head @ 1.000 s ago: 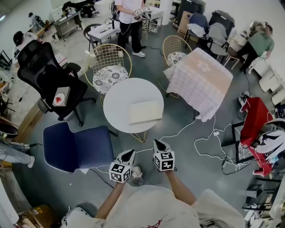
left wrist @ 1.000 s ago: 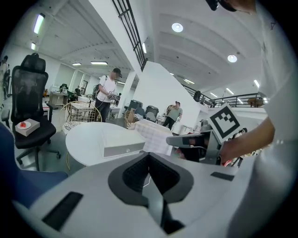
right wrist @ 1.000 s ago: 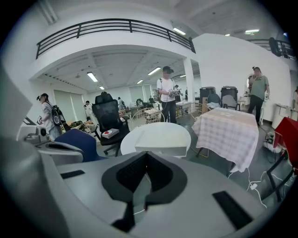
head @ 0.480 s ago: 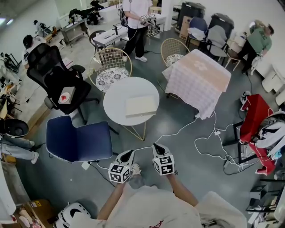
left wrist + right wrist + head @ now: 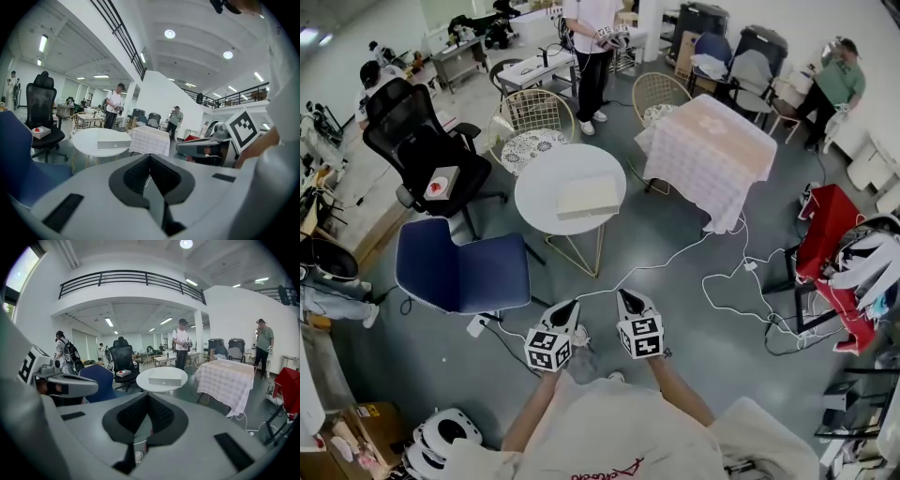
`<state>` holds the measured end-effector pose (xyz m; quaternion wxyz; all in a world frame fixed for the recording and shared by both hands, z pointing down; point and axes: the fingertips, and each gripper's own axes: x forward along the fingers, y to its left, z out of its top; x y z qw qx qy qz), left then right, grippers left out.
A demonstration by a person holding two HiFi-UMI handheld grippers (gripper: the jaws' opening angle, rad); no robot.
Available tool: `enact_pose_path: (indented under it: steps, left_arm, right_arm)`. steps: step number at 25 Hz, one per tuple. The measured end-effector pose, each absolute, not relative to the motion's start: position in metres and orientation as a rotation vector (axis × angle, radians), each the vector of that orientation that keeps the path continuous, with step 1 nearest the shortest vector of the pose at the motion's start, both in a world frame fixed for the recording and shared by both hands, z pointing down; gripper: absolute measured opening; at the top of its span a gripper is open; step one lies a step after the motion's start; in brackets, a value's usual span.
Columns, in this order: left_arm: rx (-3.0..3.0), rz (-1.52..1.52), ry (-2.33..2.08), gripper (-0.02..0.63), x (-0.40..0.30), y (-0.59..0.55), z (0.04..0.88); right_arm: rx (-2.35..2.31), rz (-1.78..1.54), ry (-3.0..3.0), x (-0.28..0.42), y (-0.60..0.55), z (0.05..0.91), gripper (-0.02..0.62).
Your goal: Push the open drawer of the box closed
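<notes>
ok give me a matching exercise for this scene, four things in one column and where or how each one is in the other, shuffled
Things:
1. cream box
2. small red-topped box
3. checked cloth
4. right gripper

Places or states:
a. shut, holding nothing
b. on the black office chair
c. spread out, hanging down at its edges
d. on the round white table

Pairs: 1-d, 2-b, 3-c, 4-a
</notes>
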<state>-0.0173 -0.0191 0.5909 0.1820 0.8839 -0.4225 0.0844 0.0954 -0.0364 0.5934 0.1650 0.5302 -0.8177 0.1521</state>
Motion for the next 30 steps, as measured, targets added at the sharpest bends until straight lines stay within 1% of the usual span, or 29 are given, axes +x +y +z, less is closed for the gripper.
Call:
enact_pose_path:
  steps: [14, 19, 30]
  left_arm:
    - [2.526, 0.201, -1.219, 0.012, -0.014, 0.033, 0.583]
    - [2.55, 0.184, -1.22, 0.012, -0.007, 0.035, 0.576]
    - [2.581, 0.186, -1.206, 0.012, 0.005, 0.04, 0.568]
  right_arm:
    - [1.51, 0.382, -2.358, 0.095, 0.023, 0.586, 0.015]
    - [1.502, 0.329, -2.372, 0.096, 0.026, 0.577, 0.015]
    - [1.511, 0.324, -2.362, 0.105, 0.033, 0.575, 0.015]
